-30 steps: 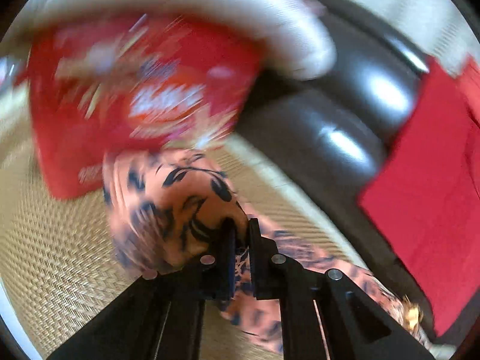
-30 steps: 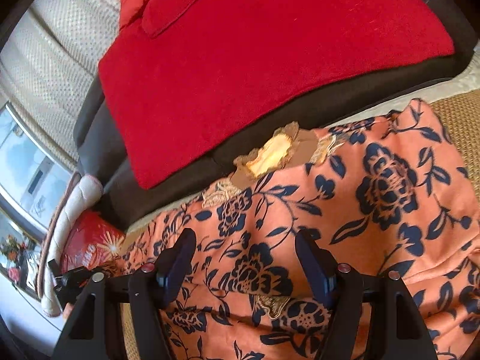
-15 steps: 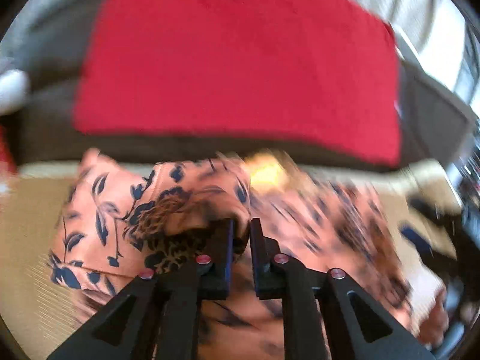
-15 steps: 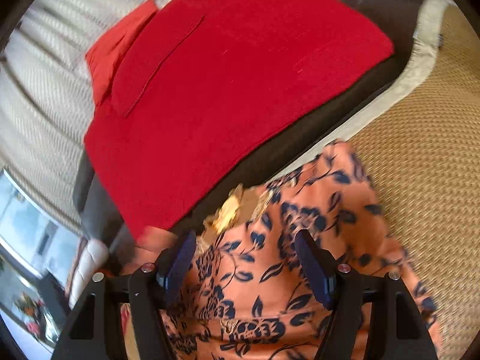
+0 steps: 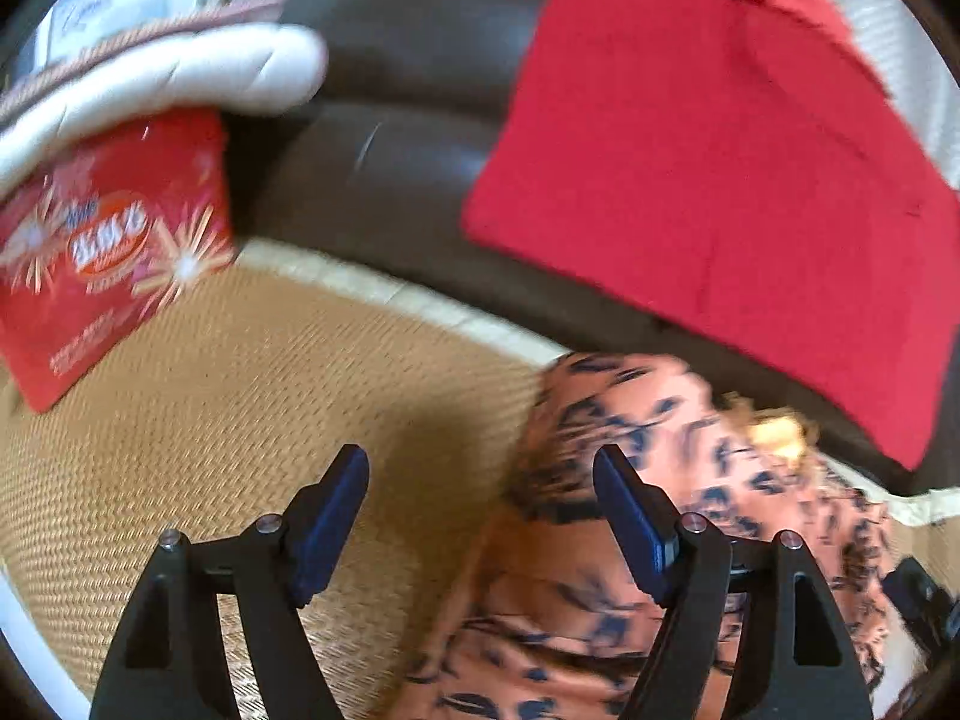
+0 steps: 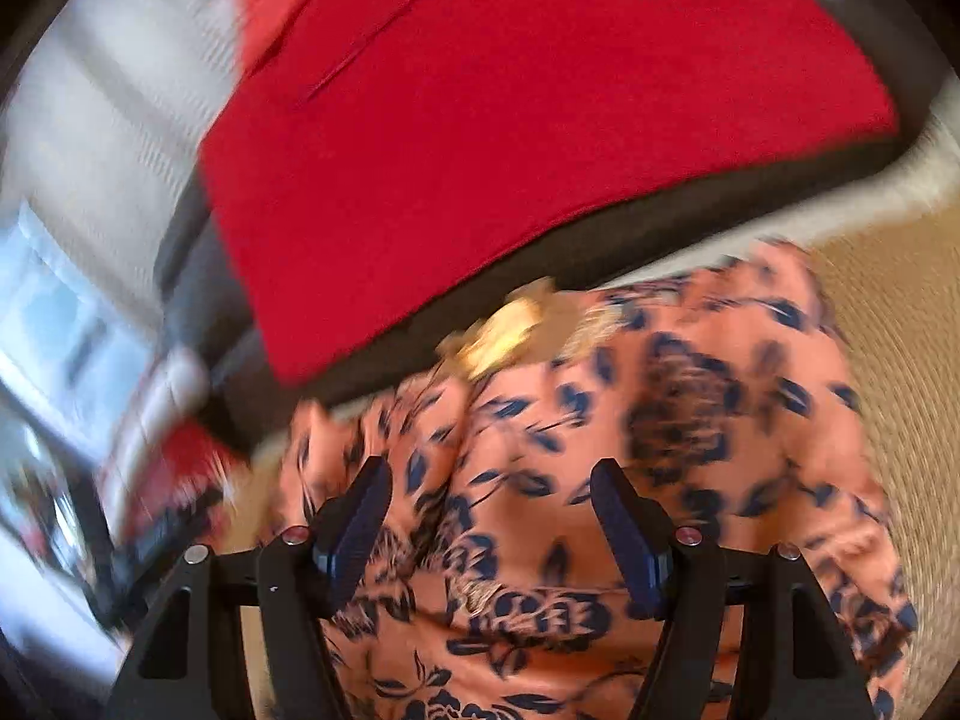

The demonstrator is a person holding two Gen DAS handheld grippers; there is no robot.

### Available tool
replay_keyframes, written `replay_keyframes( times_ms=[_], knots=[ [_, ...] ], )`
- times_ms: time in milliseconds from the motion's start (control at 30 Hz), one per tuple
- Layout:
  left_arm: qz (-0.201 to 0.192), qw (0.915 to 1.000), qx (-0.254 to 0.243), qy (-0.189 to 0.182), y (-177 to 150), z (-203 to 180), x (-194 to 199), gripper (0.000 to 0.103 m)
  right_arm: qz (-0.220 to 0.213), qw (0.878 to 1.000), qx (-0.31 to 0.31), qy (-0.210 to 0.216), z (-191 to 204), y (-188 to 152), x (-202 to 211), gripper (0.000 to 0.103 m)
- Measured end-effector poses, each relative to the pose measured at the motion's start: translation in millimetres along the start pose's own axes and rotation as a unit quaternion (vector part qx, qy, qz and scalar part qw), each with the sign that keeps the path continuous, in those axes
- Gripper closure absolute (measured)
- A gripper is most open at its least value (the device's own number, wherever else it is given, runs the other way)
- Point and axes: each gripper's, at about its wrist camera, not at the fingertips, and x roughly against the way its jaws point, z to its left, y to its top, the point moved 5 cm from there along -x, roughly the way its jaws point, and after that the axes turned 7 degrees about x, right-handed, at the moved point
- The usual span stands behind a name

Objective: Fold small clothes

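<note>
A small orange garment with dark blue flowers (image 6: 690, 420) lies on a woven straw mat (image 5: 210, 420), a gold trim at its neck (image 6: 510, 330) near the sofa edge. In the left wrist view the garment (image 5: 630, 570) lies at the lower right. My left gripper (image 5: 480, 474) is open and empty, over the mat at the garment's left edge. My right gripper (image 6: 489, 486) is open and empty, just above the garment's left part. Both views are blurred.
A dark leather sofa (image 5: 390, 138) with a red cloth (image 5: 720, 138) runs along the mat's far edge. A red printed bag (image 5: 108, 246) and a white quilted cushion (image 5: 180, 78) stand at the left. The mat's pale border (image 5: 420, 300) meets the sofa.
My left gripper was shut on a fold of the garment; it has let go, opened and swung left. The right gripper stayed open and shifted over the garment.
</note>
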Motion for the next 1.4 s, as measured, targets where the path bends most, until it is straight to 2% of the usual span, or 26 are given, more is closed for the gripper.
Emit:
replay_keyframes(
  times_ms=[67, 133, 167, 233, 400, 467, 533, 600, 700, 733, 767, 800, 867, 1000, 1100, 1200, 1267, 1300, 1333, 1400],
  knots=[
    [0.015, 0.9997, -0.015, 0.015, -1.7, 1.1, -8.2, 0.026, 0.015, 0.996, 0.087, -0.035, 31.0, -3.9, -12.5, 0.030],
    [0.022, 0.9990, -0.028, 0.026, -2.9, -1.4, -20.4, 0.026, 0.033, 0.984, 0.166, -0.064, 58.5, -11.9, -27.1, 0.030],
    [0.026, 0.9984, -0.037, 0.034, -3.8, -1.8, -24.3, 0.026, 0.047, 0.973, 0.210, -0.080, 73.5, -18.4, -37.9, 0.030],
    [0.036, 0.9977, -0.040, 0.041, -3.2, -2.8, -36.0, 0.026, 0.066, 0.959, 0.256, -0.101, 89.3, -26.0, -53.2, 0.030],
    [0.047, 0.9976, -0.035, 0.037, -7.3, 14.2, -41.8, 0.026, 0.088, 0.900, 0.388, -0.179, 122.4, -42.8, -86.6, 0.030],
    [0.045, 0.9976, -0.035, 0.038, -5.6, 19.0, -42.4, 0.026, 0.090, 0.877, 0.421, -0.215, 126.9, -45.7, -98.3, 0.030],
    [0.048, 0.9980, -0.029, 0.030, -3.4, 23.8, -44.4, 0.026, 0.089, 0.849, 0.454, -0.257, 127.9, -44.9, -115.0, 0.030],
    [0.052, 0.9981, -0.023, 0.023, -0.6, 27.7, -49.5, 0.026, 0.087, 0.830, 0.481, -0.269, 131.2, -44.1, -129.4, 0.030],
    [0.052, 0.9981, -0.026, 0.019, 2.0, 26.6, -50.9, 0.026, 0.086, 0.820, 0.498, -0.270, 137.5, -43.5, -147.5, 0.032],
    [0.054, 0.9981, -0.024, 0.018, 2.7, 26.1, -50.1, 0.026, 0.088, 0.823, 0.493, -0.266, 137.2, -42.3, -150.2, 0.051],
    [0.055, 0.9982, -0.019, 0.015, 2.8, 24.6, -47.7, 0.026, 0.089, 0.837, 0.479, -0.250, 136.1, -41.2, -150.5, 0.081],
    [0.056, 0.9982, -0.015, 0.013, 3.3, 24.3, -46.9, 0.026, 0.095, 0.853, 0.455, -0.237, 133.7, -38.1, -150.2, 0.086],
    [0.056, 0.9982, -0.014, 0.015, 3.4, 24.3, -47.0, 0.026, 0.090, 0.877, 0.413, -0.228, 123.3, -27.5, -143.1, 0.093],
    [0.056, 0.9982, -0.016, 0.014, 0.8, 19.8, -44.9, 0.026, 0.059, 0.944, 0.274, -0.174, 89.0, 8.6, -103.5, 0.095],
    [0.054, 0.9983, -0.019, 0.013, -1.3, 13.3, -43.8, 0.026, 0.031, 0.976, 0.161, -0.145, 45.5, 25.0, -57.7, 0.095],
    [0.056, 0.9981, -0.028, 0.006, -6.2, 1.7, -44.2, 0.026, 0.005, 0.991, 0.049, -0.125, -7.3, 29.1, -13.4, 0.095],
    [0.057, 0.9975, -0.041, 0.006, -12.1, -9.3, -46.1, 0.026, -0.012, 0.993, -0.022, -0.118, -46.8, 27.0, 12.8, 0.094],
    [0.059, 0.9968, -0.053, 0.008, -16.7, -17.3, -48.1, 0.026, -0.010, 0.992, -0.050, -0.112, -61.2, 22.3, 19.1, 0.091],
    [0.061, 0.9961, -0.064, 0.008, -20.5, -23.4, -49.7, 0.026, 0.005, 0.992, -0.086, -0.096, -76.1, 14.0, 21.8, 0.090],
    [0.062, 0.9946, -0.083, 0.007, -27.9, -35.5, -51.4, 0.026, 0.061, 0.980, -0.180, -0.053, -103.7, -14.3, 22.2, 0.089]
  ],
)
